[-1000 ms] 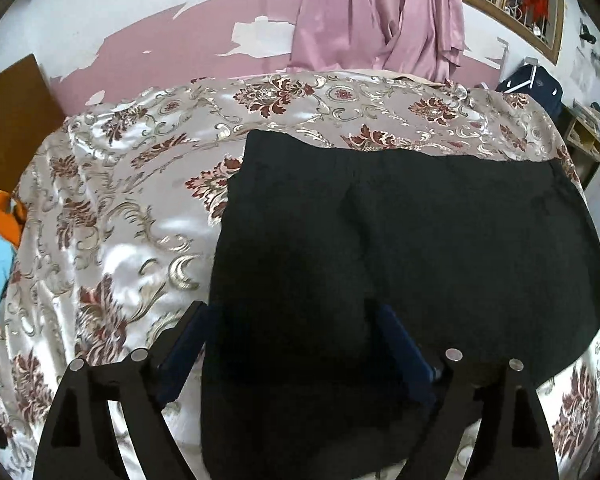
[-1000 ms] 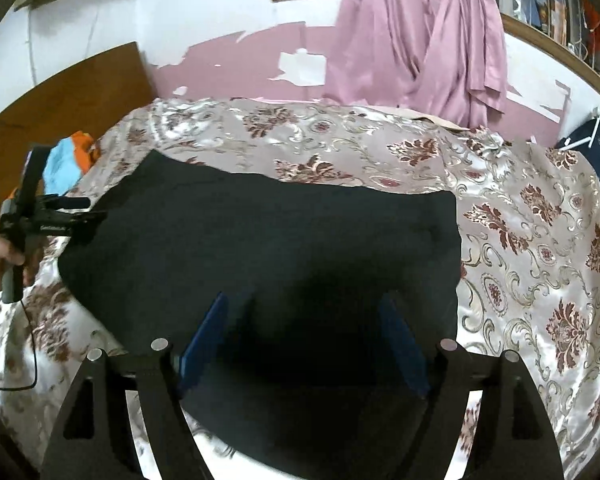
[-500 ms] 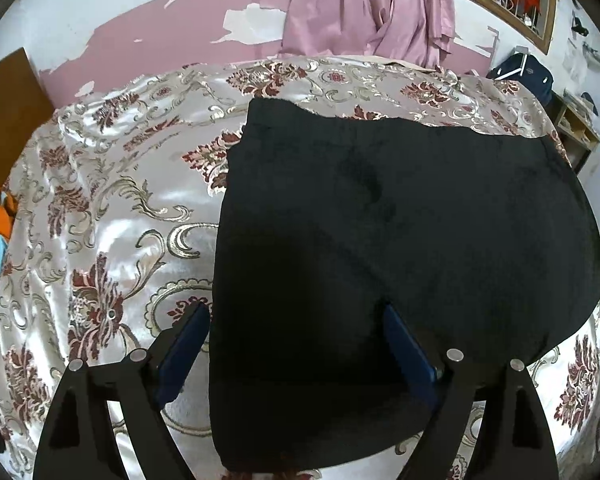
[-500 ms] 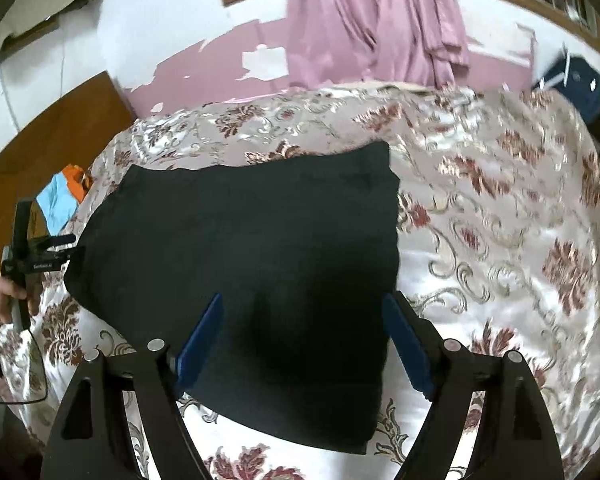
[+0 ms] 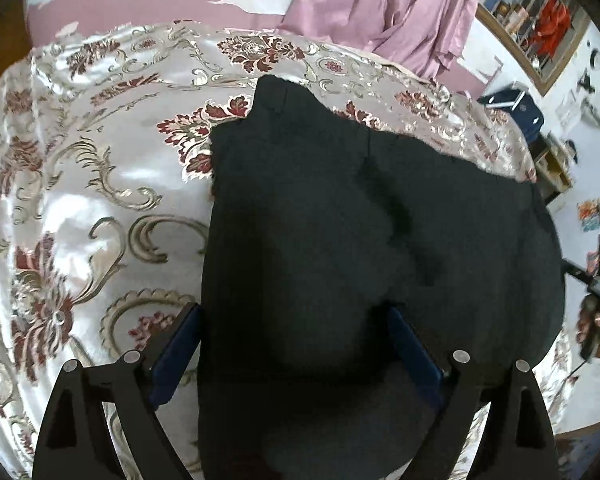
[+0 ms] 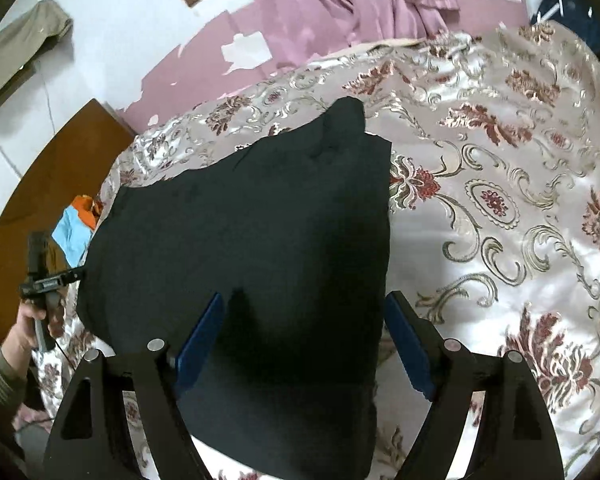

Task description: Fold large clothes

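A large black garment [image 5: 360, 220] lies spread flat on a bed with a cream and maroon floral bedspread [image 5: 100, 180]. My left gripper [image 5: 292, 312] hangs above the garment's near left part. Its jaws are opening; the cloth lies below the gap and the pads do not press on it. My right gripper [image 6: 306, 298] stands open over the near right part of the garment [image 6: 260, 220], its right finger [image 6: 408, 340] just past the cloth's edge. Each view shows the other gripper held in a hand at the frame's side.
Pink cloth [image 6: 340, 0] hangs on the wall behind the bed. A wooden headboard [image 6: 40, 184] and orange and blue clothes [image 6: 76, 220] lie at the left. A dark blue bag [image 5: 516, 108] stands beyond the far right corner. Bare bedspread [image 6: 500, 200] stretches to the right.
Both grippers have come lower and nearer to the garment and have rolled, the left clockwise, the right counterclockwise. The garment's side edges now sit close to the outer fingers. The garment itself has stayed flat.
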`<action>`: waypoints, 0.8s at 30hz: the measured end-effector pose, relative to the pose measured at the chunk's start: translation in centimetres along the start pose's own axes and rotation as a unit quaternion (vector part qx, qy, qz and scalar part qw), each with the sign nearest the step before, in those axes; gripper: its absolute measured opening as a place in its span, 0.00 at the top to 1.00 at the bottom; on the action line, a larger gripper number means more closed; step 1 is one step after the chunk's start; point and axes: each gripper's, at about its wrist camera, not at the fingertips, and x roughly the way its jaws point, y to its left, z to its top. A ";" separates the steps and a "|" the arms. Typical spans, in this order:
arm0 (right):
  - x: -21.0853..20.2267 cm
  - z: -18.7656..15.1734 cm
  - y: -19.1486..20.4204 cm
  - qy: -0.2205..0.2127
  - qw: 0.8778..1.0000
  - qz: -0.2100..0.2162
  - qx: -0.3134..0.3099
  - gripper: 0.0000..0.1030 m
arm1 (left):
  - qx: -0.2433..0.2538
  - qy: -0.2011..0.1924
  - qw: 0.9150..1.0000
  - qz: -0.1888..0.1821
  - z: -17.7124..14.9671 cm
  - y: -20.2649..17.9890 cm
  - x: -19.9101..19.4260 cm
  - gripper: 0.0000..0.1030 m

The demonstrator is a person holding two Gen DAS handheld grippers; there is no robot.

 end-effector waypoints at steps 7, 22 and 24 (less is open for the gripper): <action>4.5 1.7 -2.6 0.056 0.997 0.043 0.036 0.23 | -0.025 0.032 0.998 -0.050 2.6 1.5 2.6 0.10; 12.1 0.5 -4.1 0.104 0.983 0.126 0.090 0.01 | -0.075 0.076 0.988 -0.114 2.7 3.7 8.7 0.04; 12.4 0.7 -3.3 0.099 0.984 0.123 0.083 0.01 | -0.065 0.071 0.989 -0.116 2.6 3.3 8.4 0.23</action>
